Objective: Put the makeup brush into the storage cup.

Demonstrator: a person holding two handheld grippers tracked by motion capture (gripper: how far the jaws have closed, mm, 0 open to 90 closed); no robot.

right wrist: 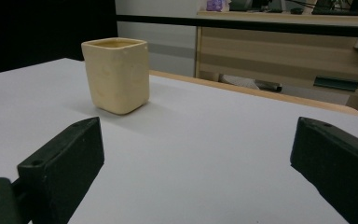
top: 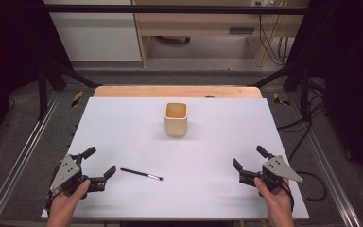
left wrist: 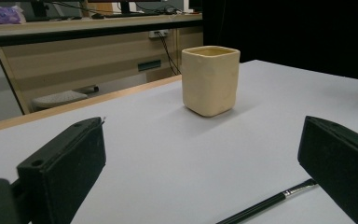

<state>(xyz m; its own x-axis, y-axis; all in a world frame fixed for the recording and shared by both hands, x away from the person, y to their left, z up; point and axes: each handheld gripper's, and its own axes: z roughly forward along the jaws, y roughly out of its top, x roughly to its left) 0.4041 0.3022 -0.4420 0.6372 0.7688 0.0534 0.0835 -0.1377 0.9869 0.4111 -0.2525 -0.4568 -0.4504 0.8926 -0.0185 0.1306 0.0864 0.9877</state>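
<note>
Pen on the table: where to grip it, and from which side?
Probably mid-shaft of the pen, from straight above with the left gripper, the nearer one, its jaws open. The pen lies flat and slim on the table, so a side approach finds little to pinch; set the jaws across its length.

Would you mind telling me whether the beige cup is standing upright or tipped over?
Upright. The beige cup stands on its base on the white table, its open mouth facing up in the high view; its contents cannot be told.

Plenty of open counter (top: 123, 123) all around; just the cream cup (top: 176, 119) is sitting mid-back, and the black pen (top: 142, 174) is lying right beside the left tool (top: 101, 163).
</note>
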